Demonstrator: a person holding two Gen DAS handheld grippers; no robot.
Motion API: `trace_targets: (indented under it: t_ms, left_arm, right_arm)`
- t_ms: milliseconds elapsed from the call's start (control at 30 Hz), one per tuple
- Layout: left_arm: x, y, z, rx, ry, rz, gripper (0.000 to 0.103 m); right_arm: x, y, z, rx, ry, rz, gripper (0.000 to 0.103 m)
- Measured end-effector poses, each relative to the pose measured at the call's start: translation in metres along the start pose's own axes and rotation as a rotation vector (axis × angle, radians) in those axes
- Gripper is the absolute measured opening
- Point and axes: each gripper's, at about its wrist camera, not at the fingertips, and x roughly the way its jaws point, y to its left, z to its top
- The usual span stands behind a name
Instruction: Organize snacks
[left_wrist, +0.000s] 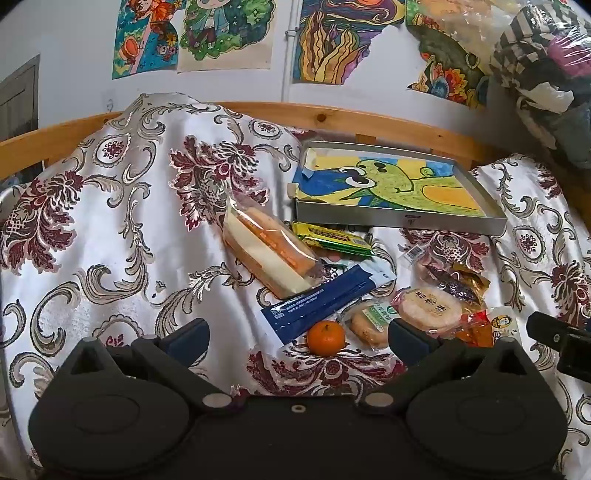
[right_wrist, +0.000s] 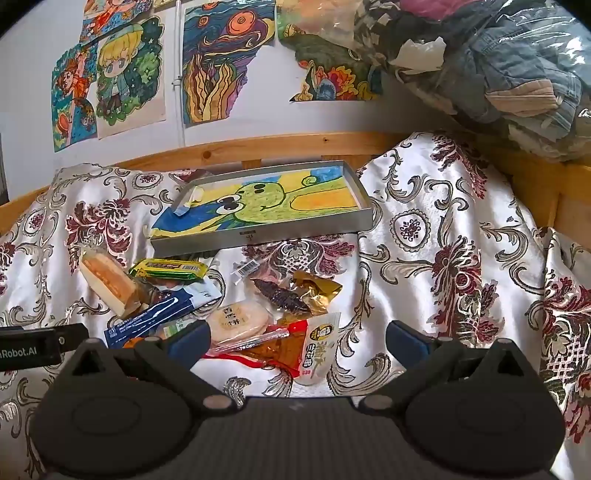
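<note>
Left wrist view: snack pile (left_wrist: 354, 280) on floral cloth (left_wrist: 122, 229), centre to 3 o'clock, tangerine (left_wrist: 326, 338) nearest, silver tray (left_wrist: 397, 188) at 1 o'clock. Left gripper (left_wrist: 297, 338) wide open, empty. Right gripper (right_wrist: 297, 338) wide open, empty, over red-and-white packet (right_wrist: 295, 349).

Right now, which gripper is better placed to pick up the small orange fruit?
Left. The orange fruit lies just ahead of the open left gripper, between its jaws. The right gripper faces the red-orange packet instead.
</note>
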Motion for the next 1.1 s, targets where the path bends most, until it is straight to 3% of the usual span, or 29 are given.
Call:
trace_targets:
  t_ms: [1100]
  left_arm:
    - [0.0001,0.0004,-0.0018,0.001,0.003,0.004,0.102]
  right_arm:
    - [-0.0011,-0.0001,-0.0008,0.000,0.000,-0.005,0.103]
